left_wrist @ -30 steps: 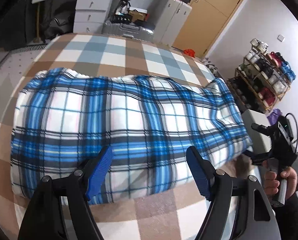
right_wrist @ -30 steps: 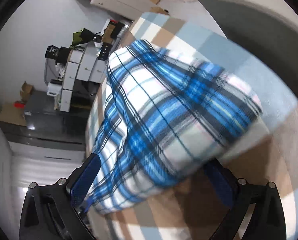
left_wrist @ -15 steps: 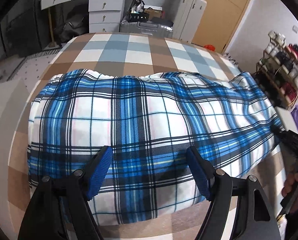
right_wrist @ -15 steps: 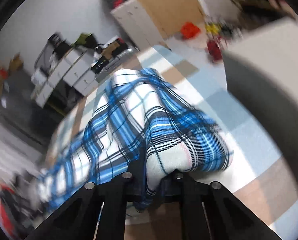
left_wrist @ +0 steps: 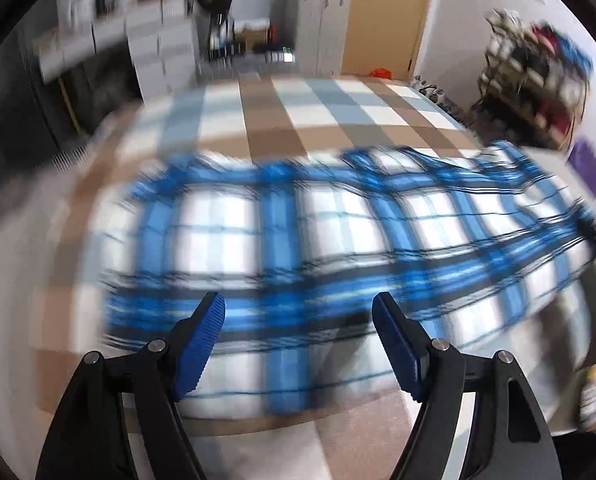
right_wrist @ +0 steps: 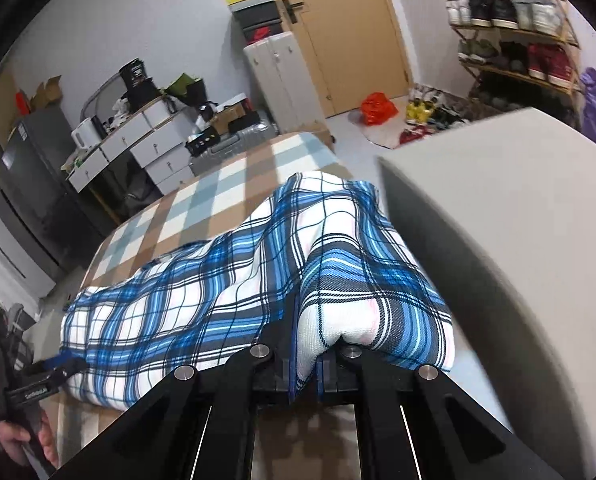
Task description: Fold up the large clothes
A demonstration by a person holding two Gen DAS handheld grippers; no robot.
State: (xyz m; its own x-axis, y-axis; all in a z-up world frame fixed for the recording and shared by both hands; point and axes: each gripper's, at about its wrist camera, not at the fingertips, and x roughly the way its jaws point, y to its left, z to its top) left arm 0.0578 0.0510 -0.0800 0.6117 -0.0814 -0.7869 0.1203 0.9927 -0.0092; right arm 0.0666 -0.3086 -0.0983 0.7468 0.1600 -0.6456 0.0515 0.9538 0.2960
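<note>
My right gripper [right_wrist: 304, 372] is clenched on a bunched corner of the plaid garment [right_wrist: 225, 280], which lies across the checked bed [left_wrist: 338, 116]. My left gripper [left_wrist: 298, 344] hangs released above the garment's near edge; I should pinch there before lifting evenly.

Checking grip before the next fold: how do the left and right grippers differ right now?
The right gripper is shut on the blue plaid cloth, a fold bunched between its jaws; the left gripper is open and holds nothing. The right one sits at the cloth's end, the left over its long edge. Both have black frames with blue pads.
</note>
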